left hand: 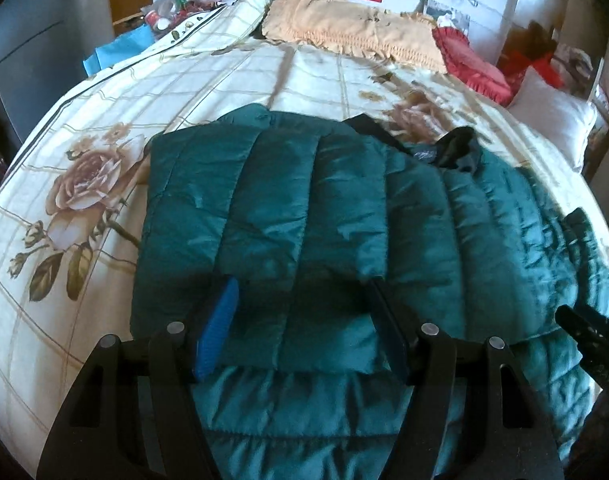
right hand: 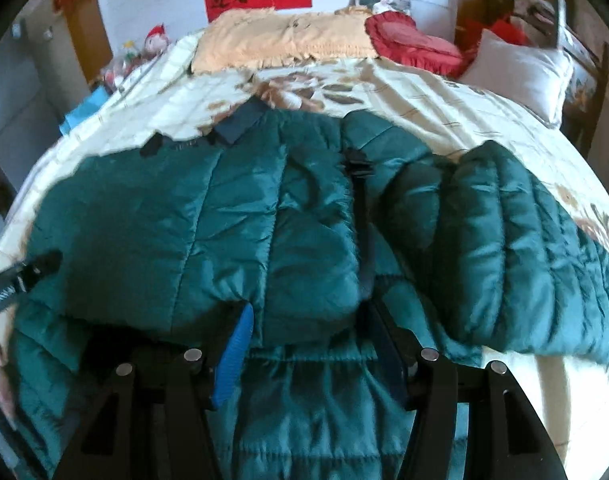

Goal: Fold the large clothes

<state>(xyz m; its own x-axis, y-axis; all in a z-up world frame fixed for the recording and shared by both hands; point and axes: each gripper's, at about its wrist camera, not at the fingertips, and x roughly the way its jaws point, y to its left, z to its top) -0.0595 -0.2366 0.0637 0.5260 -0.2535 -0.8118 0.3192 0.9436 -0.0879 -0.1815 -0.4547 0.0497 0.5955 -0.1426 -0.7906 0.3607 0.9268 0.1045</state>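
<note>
A teal quilted puffer jacket (left hand: pixel 304 208) lies on the bed, its lower part folded up over the body; it fills the right wrist view (right hand: pixel 264 220) too. My left gripper (left hand: pixel 300 320) is open, its blue and black fingers spread wide on either side of the folded edge, with jacket fabric between them. My right gripper (right hand: pixel 308 336) is also open with the folded edge between its fingers. A sleeve (right hand: pixel 516 248) lies bunched to the right. The right gripper shows at the left wrist view's right edge (left hand: pixel 584 332).
The bed has a cream floral quilt (left hand: pixel 104 128). A tan blanket (left hand: pixel 344 28), a red cushion (left hand: pixel 468 60) and a white pillow (left hand: pixel 552 116) lie at the head. Toys and clutter (left hand: pixel 184 4) sit at the far left corner.
</note>
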